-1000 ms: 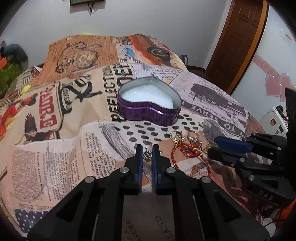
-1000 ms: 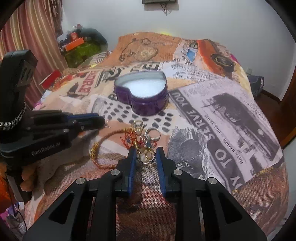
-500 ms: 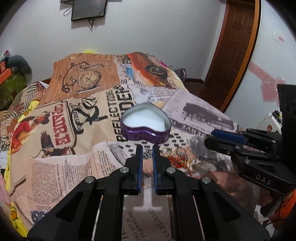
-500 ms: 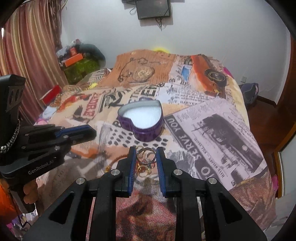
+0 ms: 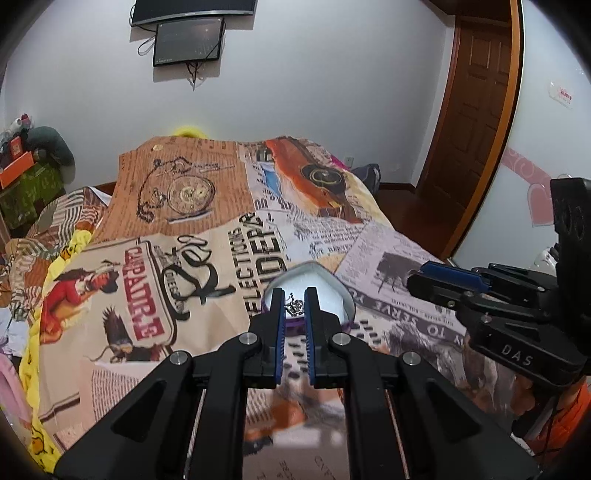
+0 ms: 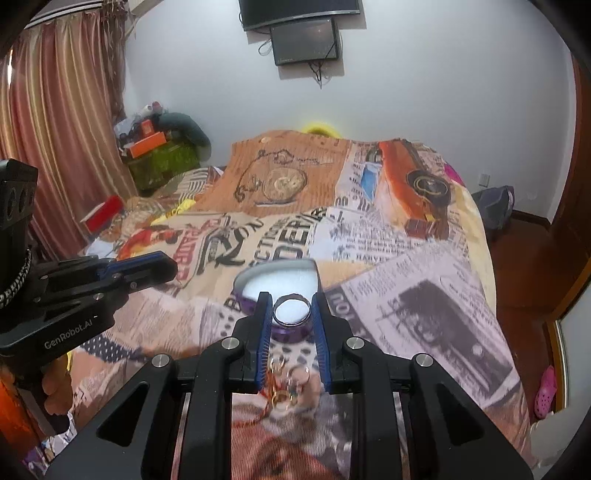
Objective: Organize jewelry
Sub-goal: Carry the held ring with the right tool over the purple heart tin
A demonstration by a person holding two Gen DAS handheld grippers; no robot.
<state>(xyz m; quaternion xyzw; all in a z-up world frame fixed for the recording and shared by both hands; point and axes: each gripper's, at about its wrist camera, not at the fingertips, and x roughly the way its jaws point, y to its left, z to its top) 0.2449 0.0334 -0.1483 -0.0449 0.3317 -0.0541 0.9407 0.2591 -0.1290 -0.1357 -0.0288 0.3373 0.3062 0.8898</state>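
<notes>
Left wrist view: left gripper (image 5: 294, 308) pinches a small silver crown charm (image 5: 294, 308) between its blue pads, held in the air in line with the heart-shaped purple tin (image 5: 345, 301). Right wrist view: right gripper (image 6: 291, 312) is clamped on a plain silver ring (image 6: 291, 312), also off the bed and lined up with the same tin (image 6: 280, 273), which sits open with white padding inside.

Step, as I read it: carry phase, both pieces picked and heading for the tin. Next move calls for bringing each tip over the white padding, lowering, then letting go one at a time so the grippers don't crowd each other; both items are tiny and could slip or bounce out.

More jewelry left on the bed below the right gripper: a few rings (image 6: 291, 376) and a red-gold cord bracelet (image 6: 271, 404), blurred.

Surface: soft bedspread (image 5: 207, 258) with newspaper, pocket-watch and car prints, wrinkled. Room: white wall, two dark screens (image 5: 188, 35) mounted high, wooden door (image 5: 476, 122) right, striped curtain (image 6: 55, 129) left, clutter in the corner.
</notes>
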